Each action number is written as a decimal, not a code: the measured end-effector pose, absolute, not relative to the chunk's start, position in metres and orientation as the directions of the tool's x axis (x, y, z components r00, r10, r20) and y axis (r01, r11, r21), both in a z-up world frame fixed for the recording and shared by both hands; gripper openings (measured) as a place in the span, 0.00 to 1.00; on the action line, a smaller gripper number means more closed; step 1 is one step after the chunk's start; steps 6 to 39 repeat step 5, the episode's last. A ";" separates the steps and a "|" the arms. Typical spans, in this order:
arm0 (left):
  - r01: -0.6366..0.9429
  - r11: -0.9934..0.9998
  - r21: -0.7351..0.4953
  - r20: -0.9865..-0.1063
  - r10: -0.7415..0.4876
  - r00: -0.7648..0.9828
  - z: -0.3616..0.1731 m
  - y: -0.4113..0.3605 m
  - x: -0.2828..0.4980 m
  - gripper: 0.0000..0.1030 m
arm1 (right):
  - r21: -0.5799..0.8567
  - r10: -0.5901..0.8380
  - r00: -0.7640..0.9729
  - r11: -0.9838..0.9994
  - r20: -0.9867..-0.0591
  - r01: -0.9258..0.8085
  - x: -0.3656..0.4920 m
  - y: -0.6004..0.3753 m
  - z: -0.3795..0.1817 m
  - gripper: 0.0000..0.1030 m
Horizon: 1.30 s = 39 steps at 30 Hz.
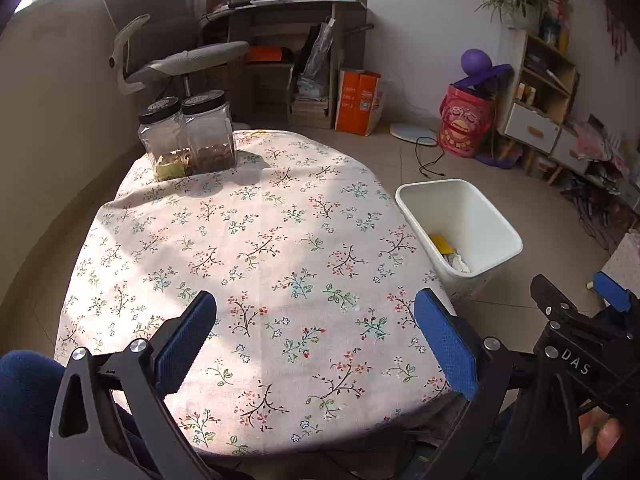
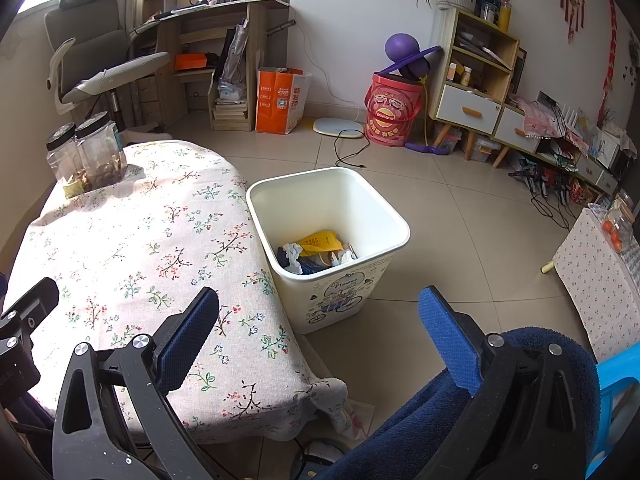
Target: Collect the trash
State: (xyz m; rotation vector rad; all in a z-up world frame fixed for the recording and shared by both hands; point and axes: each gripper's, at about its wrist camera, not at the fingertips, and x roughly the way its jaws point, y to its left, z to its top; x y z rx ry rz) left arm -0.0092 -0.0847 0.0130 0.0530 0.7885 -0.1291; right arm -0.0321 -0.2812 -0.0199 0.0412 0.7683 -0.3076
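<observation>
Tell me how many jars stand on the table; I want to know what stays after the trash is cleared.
2. Both black-lidded clear jars stand touching at the table's far left corner: the left jar and the right jar. None look hidden.

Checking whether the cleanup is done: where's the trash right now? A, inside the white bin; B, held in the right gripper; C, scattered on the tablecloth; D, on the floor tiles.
A: the yellow wrapper and crumpled paper lie in the bin, and both grippers are open.
</observation>
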 end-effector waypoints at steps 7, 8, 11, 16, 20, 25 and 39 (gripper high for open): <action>0.140 0.990 -0.002 -0.717 -0.099 0.690 0.012 -0.087 -0.010 0.93 | -0.076 -0.259 0.677 0.955 -0.689 0.288 -0.032 -0.281 -0.020 0.93; 0.140 0.990 -0.002 -0.717 -0.099 0.690 0.012 -0.087 -0.010 0.93 | -0.076 -0.259 0.677 0.955 -0.689 0.288 -0.032 -0.281 -0.020 0.93; 0.140 0.990 -0.002 -0.717 -0.099 0.690 0.012 -0.087 -0.010 0.93 | -0.076 -0.259 0.677 0.955 -0.689 0.288 -0.032 -0.281 -0.020 0.93; 0.140 0.990 -0.002 -0.717 -0.099 0.690 0.012 -0.087 -0.010 0.93 | -0.076 -0.259 0.677 0.955 -0.689 0.288 -0.032 -0.281 -0.020 0.93; 0.140 0.990 -0.002 -0.717 -0.099 0.690 0.012 -0.087 -0.010 0.93 | -0.076 -0.259 0.677 0.955 -0.689 0.288 -0.032 -0.281 -0.020 0.93; 0.140 0.990 -0.002 -0.717 -0.099 0.690 0.012 -0.087 -0.010 0.93 | -0.076 -0.259 0.677 0.955 -0.689 0.288 -0.032 -0.281 -0.020 0.93; 0.140 0.990 -0.002 -0.717 -0.099 0.690 0.012 -0.087 -0.010 0.93 | -0.076 -0.259 0.677 0.955 -0.689 0.288 -0.032 -0.281 -0.020 0.93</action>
